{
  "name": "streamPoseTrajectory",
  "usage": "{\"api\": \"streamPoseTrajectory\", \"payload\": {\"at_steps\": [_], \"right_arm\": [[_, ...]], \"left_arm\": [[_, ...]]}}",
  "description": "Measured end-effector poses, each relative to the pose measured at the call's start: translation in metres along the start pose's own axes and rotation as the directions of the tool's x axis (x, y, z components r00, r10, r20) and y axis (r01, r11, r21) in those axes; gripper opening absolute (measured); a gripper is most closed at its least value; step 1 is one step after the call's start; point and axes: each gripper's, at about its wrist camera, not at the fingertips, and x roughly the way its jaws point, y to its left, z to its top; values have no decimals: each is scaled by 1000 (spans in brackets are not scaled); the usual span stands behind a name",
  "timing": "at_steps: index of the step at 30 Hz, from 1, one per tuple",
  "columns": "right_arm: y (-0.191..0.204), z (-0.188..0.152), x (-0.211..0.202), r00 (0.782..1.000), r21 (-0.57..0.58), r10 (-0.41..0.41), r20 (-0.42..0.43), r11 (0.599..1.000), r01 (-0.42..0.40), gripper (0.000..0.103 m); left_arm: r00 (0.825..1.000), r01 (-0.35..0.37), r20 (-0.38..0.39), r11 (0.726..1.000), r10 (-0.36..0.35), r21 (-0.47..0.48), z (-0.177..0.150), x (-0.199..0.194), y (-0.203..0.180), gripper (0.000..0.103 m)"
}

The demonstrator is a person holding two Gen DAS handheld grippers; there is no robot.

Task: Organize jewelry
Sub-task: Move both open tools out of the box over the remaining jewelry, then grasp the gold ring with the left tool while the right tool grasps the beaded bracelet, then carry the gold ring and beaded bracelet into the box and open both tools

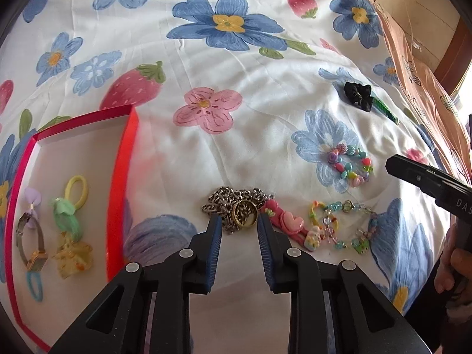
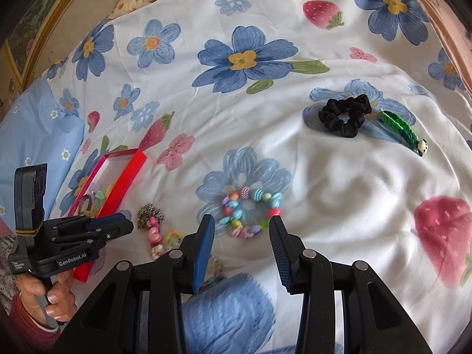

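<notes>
The left gripper (image 1: 239, 221) stands with its fingers apart, nothing between the pads. Just past the tips lies a heap of silver chain (image 1: 233, 203) with a gold ring (image 1: 244, 214) on top; whether the tips touch the chain cannot be told. Touching the chain on its right is a pink heart hair clip (image 1: 287, 224), and beside that a thin beaded bracelet with charms (image 1: 345, 224).

The right gripper (image 2: 240, 224) also has its fingers apart and empty. A chunky bracelet of pastel beads (image 2: 250, 212) lies on the bed just beyond and between the tips, slightly blurred; contact cannot be confirmed.

Further out, a black scrunchie (image 2: 345, 115) lies well apart from the bead bracelet, with a green braided clip (image 2: 401, 129) touching its right side; the clip ends in a small white head.

To the left of the chain stands a red-walled box (image 1: 122, 177) with a white floor. Inside it are a yellow hair loop (image 1: 77, 190), a green ornament (image 1: 66, 216), a pale yellow bow (image 1: 72, 255), a lilac flower piece (image 1: 33, 200), a small wristwatch (image 1: 31, 244) and a blue loop (image 1: 34, 284).

All items rest on a white bedspread (image 1: 265, 94) printed with blue flowers and strawberries. A hand (image 2: 48, 292) grips the left gripper's handle in the right wrist view.
</notes>
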Motion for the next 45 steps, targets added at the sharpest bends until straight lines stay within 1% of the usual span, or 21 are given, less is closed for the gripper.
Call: {"api": "streamPoseTrajectory", "payload": {"at_steps": [1, 4, 6, 11, 12, 13, 14, 15, 23, 26, 34, 45], "right_arm": [[-2, 2, 3, 1000, 4, -6, -2, 1000, 6, 40], [-7, 7, 13, 1000, 8, -24, -13, 1000, 24, 40], [-10, 9, 21, 999, 7, -36, -21, 999, 36, 40], [-13, 7, 44, 997, 8, -52, -65, 999, 52, 39], [-12, 6, 46, 996, 5, -55, -64, 998, 56, 34], [-11, 5, 47, 996, -7, -68, -61, 998, 68, 22], [-9, 4, 48, 995, -19, -78, -61, 997, 77, 13], [-8, 4, 48, 995, -21, -76, -62, 997, 75, 10], [-3, 3, 39, 997, -36, -59, -39, 998, 57, 9], [3, 6, 32, 999, -44, -45, -22, 998, 44, 9], [25, 13, 11, 1000, -60, 1, 22, 998, 0, 9], [73, 24, -9, 995, -133, 79, 66, 989, -70, 9]], "left_arm": [[1000, 0, -6, 1000, 0, 1, 1, 4, 0, 25], [1000, -5, -22, 1000, 5, 0, 5, 19, -1, 19], [1000, -4, -21, 1000, 4, 0, 6, 24, -2, 12], [1000, -2, -9, 1000, 2, 1, 5, 26, -1, 7], [1000, -1, -7, 1000, 1, 2, 4, 25, 0, 6], [1000, 1, -3, 1000, -1, 3, 4, 24, 0, 6], [1000, 0, 0, 1000, 0, 5, 3, 24, 0, 6], [1000, -1, 4, 1000, 1, 7, 2, 21, 0, 6], [999, 11, 47, 1000, -12, 19, -6, -3, 0, 6], [998, 23, 59, 1000, -23, 9, -9, -14, 5, 6], [995, 32, 94, 998, -27, -54, -23, -46, 25, 6], [989, 15, 146, 989, 7, -145, -50, -91, 60, 6]]}}
